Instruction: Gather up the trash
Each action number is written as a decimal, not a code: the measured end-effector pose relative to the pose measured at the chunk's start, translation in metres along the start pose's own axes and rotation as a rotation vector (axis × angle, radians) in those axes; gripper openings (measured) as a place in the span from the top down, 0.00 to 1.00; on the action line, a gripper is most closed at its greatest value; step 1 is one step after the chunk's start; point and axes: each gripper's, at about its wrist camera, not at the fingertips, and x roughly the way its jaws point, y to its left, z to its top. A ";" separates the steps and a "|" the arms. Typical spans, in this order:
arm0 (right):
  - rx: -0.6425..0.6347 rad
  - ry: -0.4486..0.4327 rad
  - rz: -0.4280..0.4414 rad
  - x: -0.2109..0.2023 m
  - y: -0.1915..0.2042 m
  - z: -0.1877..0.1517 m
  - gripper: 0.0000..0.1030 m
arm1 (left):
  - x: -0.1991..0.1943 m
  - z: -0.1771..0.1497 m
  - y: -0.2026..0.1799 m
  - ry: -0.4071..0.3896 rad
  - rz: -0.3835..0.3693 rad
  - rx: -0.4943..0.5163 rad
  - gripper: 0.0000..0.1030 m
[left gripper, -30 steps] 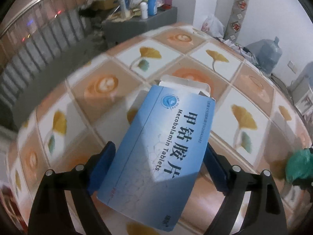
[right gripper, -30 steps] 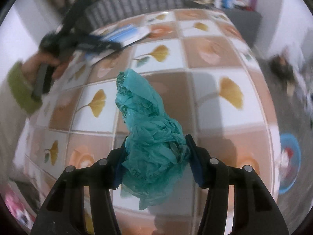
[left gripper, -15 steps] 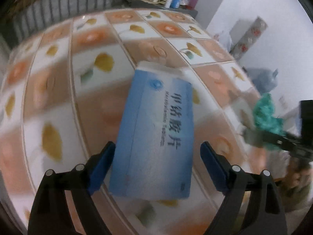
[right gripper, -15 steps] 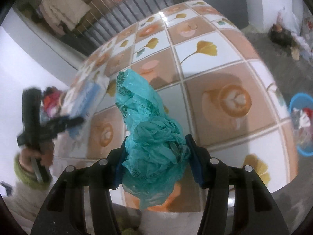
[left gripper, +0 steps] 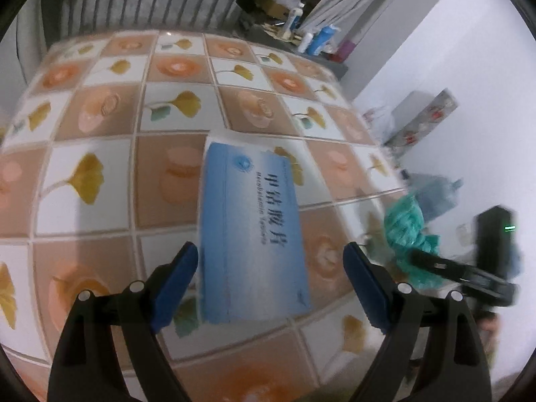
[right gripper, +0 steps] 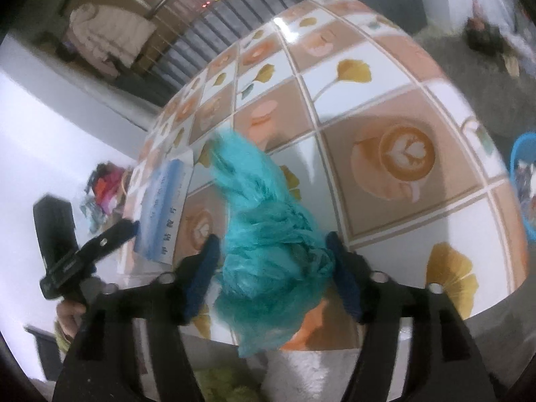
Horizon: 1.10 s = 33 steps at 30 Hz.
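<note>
Teal bag (right gripper: 268,234) loose between your right hand-held gripper (right gripper: 273,274) jaws, just opening, at counter (right gripper: 385,83) edge, blue box (left gripper: 251,234) between your left hand-held gripper (left gripper: 269,281) jaws, spread wide.

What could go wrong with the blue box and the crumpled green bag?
1. The right gripper's jaws have just been opening around the green bag, which hangs over the table edge; it may drop where nothing visibly catches it.
2. The blue box sits between the left gripper's wide jaws with a gap on one side, so it may slip out.
</note>
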 end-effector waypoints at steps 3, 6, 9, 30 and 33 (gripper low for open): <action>-0.089 -0.019 -0.055 -0.004 0.013 -0.004 0.32 | 0.009 0.001 -0.006 0.009 0.057 0.050 0.16; -0.127 -0.020 -0.094 -0.001 0.019 -0.005 0.32 | 0.018 0.002 -0.005 0.019 0.075 0.042 0.16; -0.144 -0.008 -0.116 0.002 0.019 -0.008 0.36 | 0.025 0.001 -0.005 0.013 0.109 0.062 0.16; -0.054 0.042 -0.034 0.002 0.020 -0.014 0.52 | 0.007 -0.044 -0.021 0.042 0.104 0.134 0.26; -0.063 0.045 -0.056 0.004 0.023 -0.015 0.51 | 0.005 -0.049 -0.025 0.043 0.094 0.122 0.25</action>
